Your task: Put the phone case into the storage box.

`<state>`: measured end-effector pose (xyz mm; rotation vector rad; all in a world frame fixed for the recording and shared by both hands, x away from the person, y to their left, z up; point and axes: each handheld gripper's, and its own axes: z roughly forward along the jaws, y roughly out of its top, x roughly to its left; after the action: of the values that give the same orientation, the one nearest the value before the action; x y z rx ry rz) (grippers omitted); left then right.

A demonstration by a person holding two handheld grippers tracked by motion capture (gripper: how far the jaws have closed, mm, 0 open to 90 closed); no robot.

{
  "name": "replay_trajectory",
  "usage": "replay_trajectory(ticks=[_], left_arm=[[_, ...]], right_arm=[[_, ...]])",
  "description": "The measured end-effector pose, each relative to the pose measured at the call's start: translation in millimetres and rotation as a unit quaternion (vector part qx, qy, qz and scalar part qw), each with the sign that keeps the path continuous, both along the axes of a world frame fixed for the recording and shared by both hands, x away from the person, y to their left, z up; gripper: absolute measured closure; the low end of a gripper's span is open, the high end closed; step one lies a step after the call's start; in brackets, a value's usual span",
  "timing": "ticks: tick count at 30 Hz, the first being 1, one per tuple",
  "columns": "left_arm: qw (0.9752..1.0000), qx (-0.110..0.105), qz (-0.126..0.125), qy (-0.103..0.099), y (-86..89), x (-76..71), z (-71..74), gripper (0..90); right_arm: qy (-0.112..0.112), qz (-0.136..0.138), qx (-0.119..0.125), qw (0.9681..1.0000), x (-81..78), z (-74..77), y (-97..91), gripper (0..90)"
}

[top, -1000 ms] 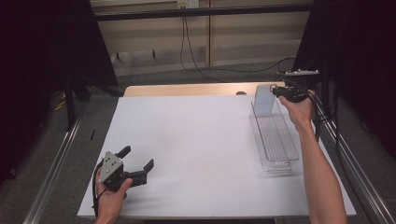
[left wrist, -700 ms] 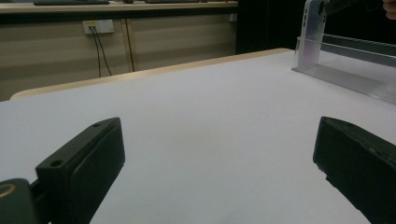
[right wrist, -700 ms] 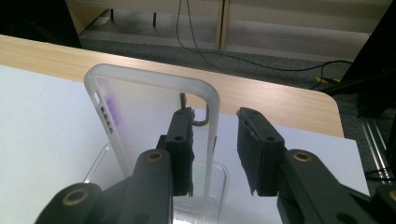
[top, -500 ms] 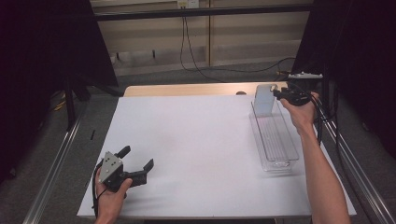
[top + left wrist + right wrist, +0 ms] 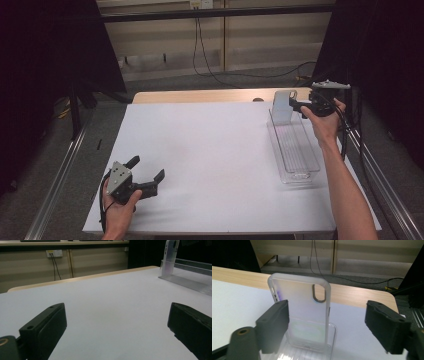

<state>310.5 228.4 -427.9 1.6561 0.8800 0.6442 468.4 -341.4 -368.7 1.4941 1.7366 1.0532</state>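
Note:
A frosted translucent phone case (image 5: 281, 106) stands upright at the far end of a clear plastic tray (image 5: 300, 177) on the right of the white table. My right gripper (image 5: 296, 105) sits level just right of the case. Its jaws have just been opening. In the right gripper view the case (image 5: 302, 312) stands between and just beyond them, nearer the left jaw, and the right gripper (image 5: 330, 325) is open without pressing it. My left gripper (image 5: 147, 168) rests open at the table's front left, with only bare table between the left gripper's (image 5: 115, 325) jaws.
The white table top (image 5: 210, 150) ends in a wooden strip (image 5: 200, 96) at the far edge. Metal rails (image 5: 385, 170) run along both sides. Cables hang by the back wall. The case (image 5: 170, 257) and tray (image 5: 190, 282) show far right in the left gripper view.
My right gripper's jaws have spread apart around the phone case, which stays upright in the tray. The right hand has barely shifted. The left gripper has not moved.

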Motion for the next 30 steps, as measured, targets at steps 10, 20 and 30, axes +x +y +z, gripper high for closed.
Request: replay_trajectory(ticks=[10,20,30], left_arm=[[1.0000,-0.006,0.003,-0.003,2.7,0.0,0.9,2.2],[1.0000,0.001,-0.006,-0.006,1.6,0.8,1.2,2.2],[0.9999,-0.006,-0.006,-0.007,3.8,-1.6,1.8,2.2]], right_arm=[[-0.016,-0.009,0.019,0.9997,-8.0,-6.1,-1.1,15.9],[-0.031,-0.029,0.003,0.9991,-19.0,-15.4,1.9,13.9],[-0.060,-0.010,0.007,0.9981,-36.4,-15.4,-1.2,5.0]])
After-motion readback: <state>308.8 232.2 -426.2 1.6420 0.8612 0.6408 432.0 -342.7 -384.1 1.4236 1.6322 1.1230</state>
